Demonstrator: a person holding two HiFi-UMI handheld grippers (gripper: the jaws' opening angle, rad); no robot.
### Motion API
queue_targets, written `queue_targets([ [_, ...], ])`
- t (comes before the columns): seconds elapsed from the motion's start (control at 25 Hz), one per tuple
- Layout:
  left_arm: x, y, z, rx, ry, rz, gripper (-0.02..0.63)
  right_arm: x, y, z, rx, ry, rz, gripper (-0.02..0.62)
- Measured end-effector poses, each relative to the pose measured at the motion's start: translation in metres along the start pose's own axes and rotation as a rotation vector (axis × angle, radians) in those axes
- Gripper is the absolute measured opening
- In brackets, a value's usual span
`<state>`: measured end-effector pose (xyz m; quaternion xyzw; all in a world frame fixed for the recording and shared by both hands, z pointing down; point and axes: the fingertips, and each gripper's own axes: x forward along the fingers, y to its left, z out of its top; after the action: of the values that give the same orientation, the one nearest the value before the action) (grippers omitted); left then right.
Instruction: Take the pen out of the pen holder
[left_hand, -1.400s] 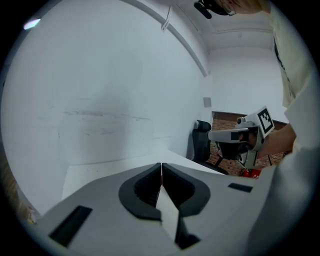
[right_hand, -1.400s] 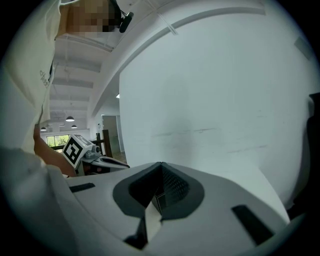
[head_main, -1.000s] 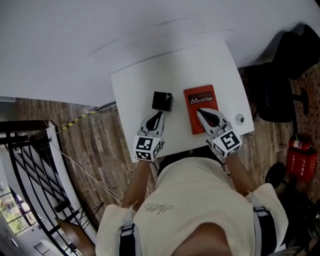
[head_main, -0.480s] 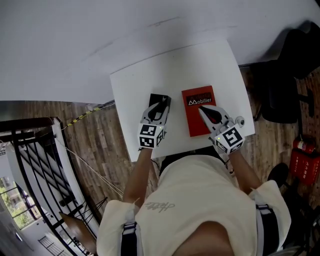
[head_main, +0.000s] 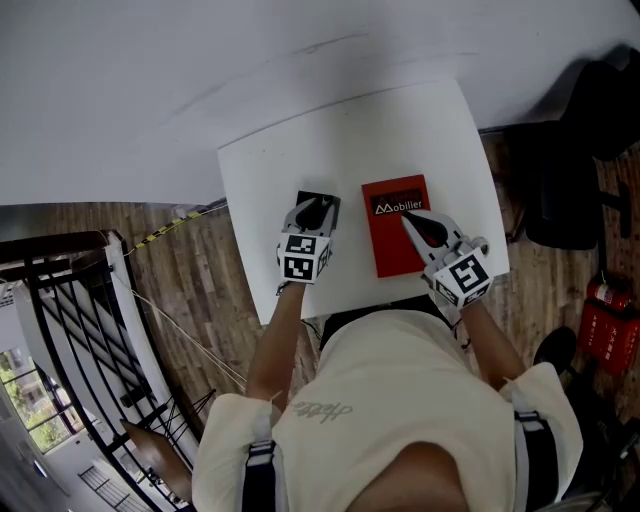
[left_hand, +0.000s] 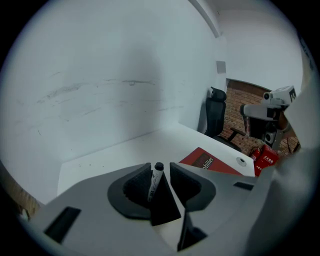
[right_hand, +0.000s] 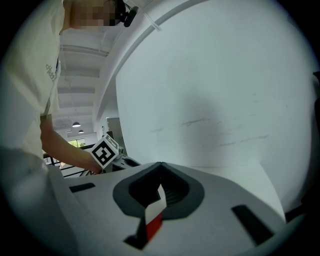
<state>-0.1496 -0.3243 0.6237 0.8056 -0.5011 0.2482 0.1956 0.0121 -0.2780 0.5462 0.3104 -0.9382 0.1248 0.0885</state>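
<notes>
Head view: a white table (head_main: 380, 130) carries a black pen holder (head_main: 336, 212) and, just beside it, a red book (head_main: 390, 250). The left gripper (head_main: 320, 203) stands directly over the pen holder and covers most of it. The right gripper (head_main: 408, 216) lies above the red book, tips toward the printed title. The pen itself cannot be made out from here.

Left gripper view: the left gripper (left_hand: 161, 166) has its jaws spread, with the pen (left_hand: 154, 181) standing between them. The pen is upright with a slight tilt, black cap on top and white barrel, close against the left-hand pad and clear of the other. Its lower end sits in the pen holder (left_hand: 162, 210). The red book (left_hand: 207, 161) lies beyond, on the table (left_hand: 110, 155).

Right gripper view: the right gripper (right_hand: 161, 164) has its jaws pressed together at the tips, with nothing between them. Below them appear a strip of table and the red book (right_hand: 155, 225).
</notes>
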Motion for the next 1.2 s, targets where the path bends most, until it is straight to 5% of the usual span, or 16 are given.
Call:
queue_targets([
  [0.6, 0.025, 0.006, -0.006, 0.032, 0.069, 0.038, 0.115, -0.001, -0.021, -0.004, 0.034, 0.006, -0.026, 0.006],
  [1.2, 0.004, 0.012, 0.005, 0.020, -0.022, 0.089, 0.078, 0.000, -0.012, -0.003, 0.014, 0.006, -0.020, 0.006],
])
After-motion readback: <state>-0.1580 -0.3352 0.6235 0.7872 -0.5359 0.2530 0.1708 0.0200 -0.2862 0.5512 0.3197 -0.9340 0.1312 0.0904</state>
